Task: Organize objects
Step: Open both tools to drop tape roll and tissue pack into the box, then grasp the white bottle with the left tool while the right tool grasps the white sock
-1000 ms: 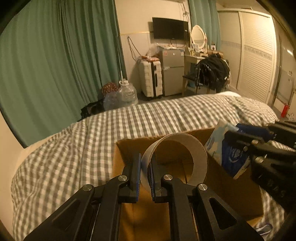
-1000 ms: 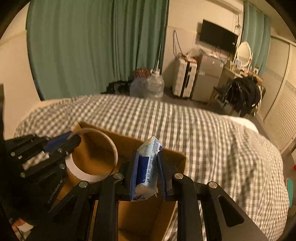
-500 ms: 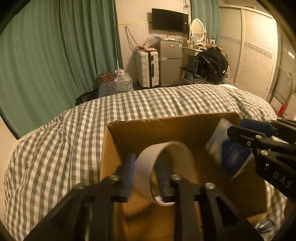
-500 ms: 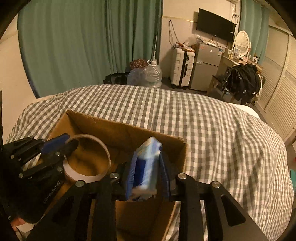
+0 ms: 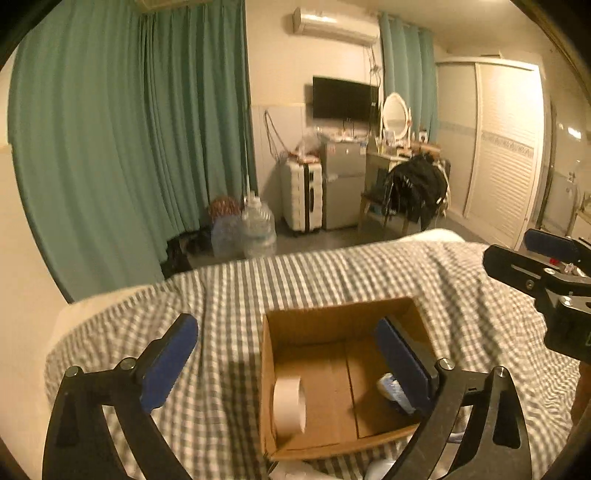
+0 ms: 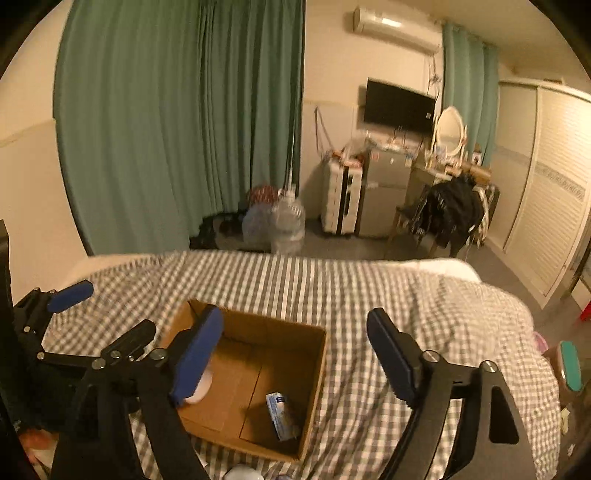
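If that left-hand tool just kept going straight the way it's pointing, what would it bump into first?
Probably the checked bedcover just left of the cardboard box. The left gripper has its jaws wide open and empty; depth is hard to judge through the fisheye lens.

Bedroom backdrop behind a checked bed

A grey-and-white checked bedspread (image 5: 332, 280) covers the bed, with green curtains (image 5: 129, 147) hanging beyond it. Large clear water jugs (image 5: 258, 229) stand on the floor by the curtain, near a white suitcase (image 5: 301, 199) and a small silver fridge (image 5: 341, 184). Above them a black TV (image 5: 341, 98) is on the wall, under an air conditioner (image 5: 336, 24). A dark jacket (image 5: 415, 190) is draped over a chair beside an oval mirror (image 5: 395, 116), and a white louvred wardrobe (image 5: 506, 162) fills the right side.
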Demonstrator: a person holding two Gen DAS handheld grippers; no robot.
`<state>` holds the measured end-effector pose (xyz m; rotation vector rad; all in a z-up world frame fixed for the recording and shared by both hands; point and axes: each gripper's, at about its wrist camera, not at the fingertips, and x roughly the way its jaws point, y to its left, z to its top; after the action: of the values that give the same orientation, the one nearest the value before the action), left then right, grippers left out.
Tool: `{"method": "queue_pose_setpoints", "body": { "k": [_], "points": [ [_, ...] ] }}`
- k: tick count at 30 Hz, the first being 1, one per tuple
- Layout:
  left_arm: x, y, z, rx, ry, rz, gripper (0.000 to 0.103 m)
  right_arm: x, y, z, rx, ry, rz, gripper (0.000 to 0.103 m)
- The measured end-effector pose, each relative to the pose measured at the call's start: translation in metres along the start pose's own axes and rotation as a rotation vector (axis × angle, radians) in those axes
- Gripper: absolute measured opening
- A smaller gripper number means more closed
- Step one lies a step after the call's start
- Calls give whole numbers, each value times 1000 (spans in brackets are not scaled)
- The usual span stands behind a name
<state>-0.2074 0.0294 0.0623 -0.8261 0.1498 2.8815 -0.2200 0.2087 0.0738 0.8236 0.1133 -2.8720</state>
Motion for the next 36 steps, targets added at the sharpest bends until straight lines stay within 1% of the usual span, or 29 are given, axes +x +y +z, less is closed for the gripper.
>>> {"method": "queue_pose_setpoints", "body": {
  "k": [4, 8, 10, 13, 18, 21, 26, 30, 32, 36],
  "points": [
    [-46, -1, 9, 14, -54, 14, 102, -53, 0, 10, -5, -58, -29, 89],
    [-86, 2, 8, 26, -97, 29, 103, -92, 2, 7, -13, -82, -46, 89],
    [-98, 0, 9, 32, -105, 36, 103, -109, 4, -1, -17, -83, -51, 89],
    [-119, 1, -3, 39, -116, 49, 103, -126, 5, -15, -19, -73, -57, 89],
    [-133, 3, -25, 36, -118, 58, 103, -141, 10, -46, -24, -44, -55, 89],
    [-139, 4, -42, 22, -115, 50, 103, -141, 9, -66, -27, -22, -58, 89],
    [-129, 8, -71, -20, -88, 58, 103, -127, 7, -106, -24, 38, -73, 89],
    [-108, 10, -93, -59, -50, 82, 103, -98, 1, -134, -5, 104, -91, 89],
    [-94, 10, -103, -72, -26, 88, 103, -80, -4, -146, 13, 144, -84, 89],
    [-56, 8, -126, -96, 59, 81, 103, -49, -5, -164, 30, 212, -72, 89]
  ]
}}
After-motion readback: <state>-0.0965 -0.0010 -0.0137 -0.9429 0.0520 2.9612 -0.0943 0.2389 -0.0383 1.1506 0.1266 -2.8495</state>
